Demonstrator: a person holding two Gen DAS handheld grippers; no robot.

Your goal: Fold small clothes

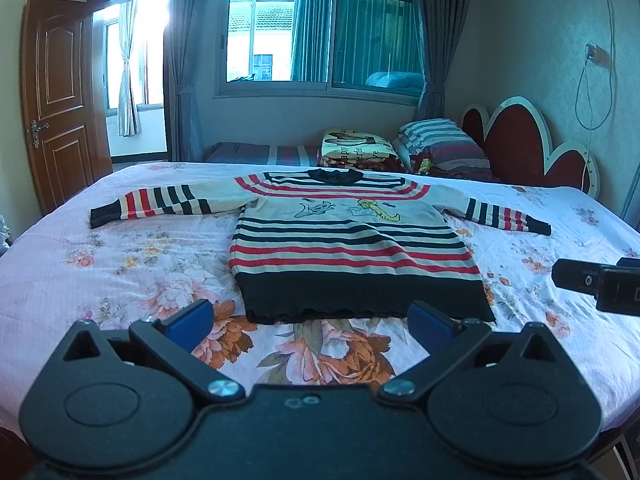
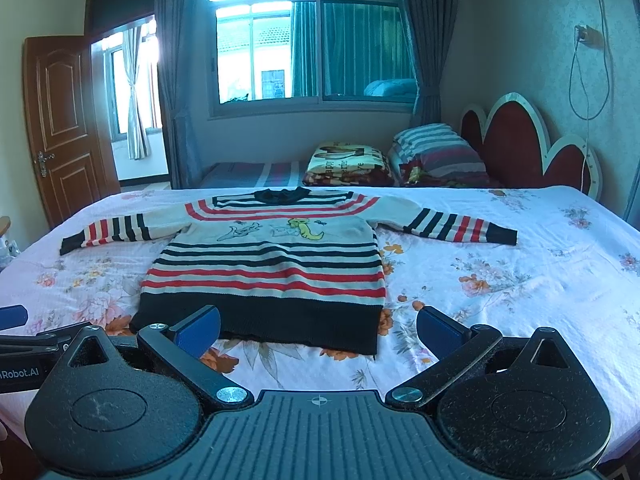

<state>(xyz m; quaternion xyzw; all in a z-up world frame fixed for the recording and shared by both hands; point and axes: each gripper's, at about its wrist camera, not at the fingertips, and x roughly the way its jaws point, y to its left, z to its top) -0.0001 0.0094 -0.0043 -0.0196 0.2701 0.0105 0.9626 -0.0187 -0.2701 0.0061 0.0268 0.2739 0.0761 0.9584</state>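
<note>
A small striped sweater (image 1: 344, 240) lies flat, face up, on the floral bed sheet (image 1: 100, 272), sleeves spread to both sides, black hem nearest me. It has red, black and cream stripes and a cartoon print. It also shows in the right wrist view (image 2: 272, 268). My left gripper (image 1: 310, 326) is open and empty, just short of the hem. My right gripper (image 2: 318, 330) is open and empty, near the hem's right corner. Part of the right gripper shows at the right edge of the left wrist view (image 1: 600, 282).
Striped pillows (image 1: 444, 146) and a folded printed blanket (image 1: 358, 148) lie at the head of the bed by the red headboard (image 1: 520, 136). A wooden door (image 1: 60, 96) stands open at the left. A window with curtains (image 1: 320, 36) is behind the bed.
</note>
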